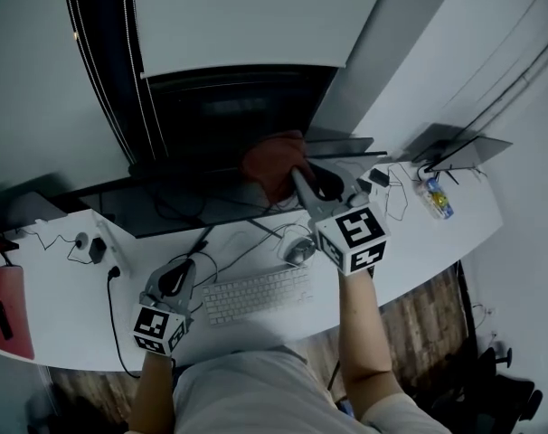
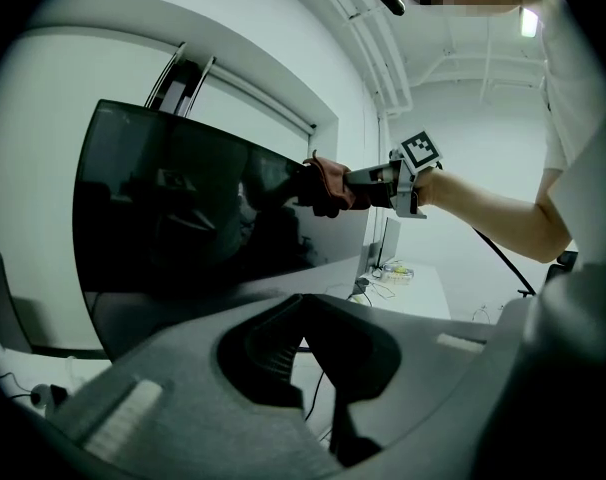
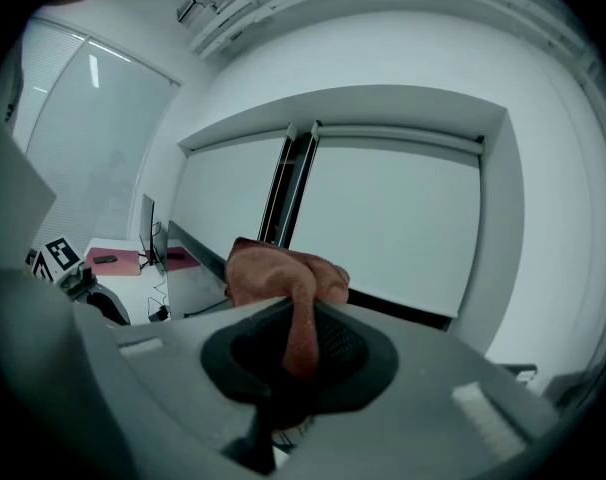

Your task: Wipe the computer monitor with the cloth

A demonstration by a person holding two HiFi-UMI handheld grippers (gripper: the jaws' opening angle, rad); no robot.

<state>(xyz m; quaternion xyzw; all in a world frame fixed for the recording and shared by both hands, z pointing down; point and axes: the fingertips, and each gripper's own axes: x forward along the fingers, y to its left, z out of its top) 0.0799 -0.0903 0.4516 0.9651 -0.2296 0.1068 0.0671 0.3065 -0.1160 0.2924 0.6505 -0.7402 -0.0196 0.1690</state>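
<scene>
The white desk [image 1: 57, 324] curved across in front of you, and the wide dark monitor [image 1: 229, 107] stood at its back, under the window blind. A white keyboard [image 1: 256, 294] lay on the desk near your body, between your two arms. Your right gripper [image 1: 295, 174] was raised and reached forward to the monitor's right side. Its jaws were clenched on the rust-coloured cloth [image 1: 272, 161]. A strip of the fabric ran down between the jaws and the rest bunched up above their tips, as the right gripper view showed [image 3: 278, 273]. From the left gripper view, the cloth [image 2: 328, 186] sat at the right edge of the dark screen [image 2: 183, 208], high on it, and looked to be touching the glass. Your left gripper [image 1: 173, 278] rested low over the desk, just left of the keyboard. Its jaws stood a little apart with nothing in them; only the desk top and a thin cable showed through the narrow gap. A small bottle [image 1: 434, 197] lay far off on the desk to your right.
</scene>
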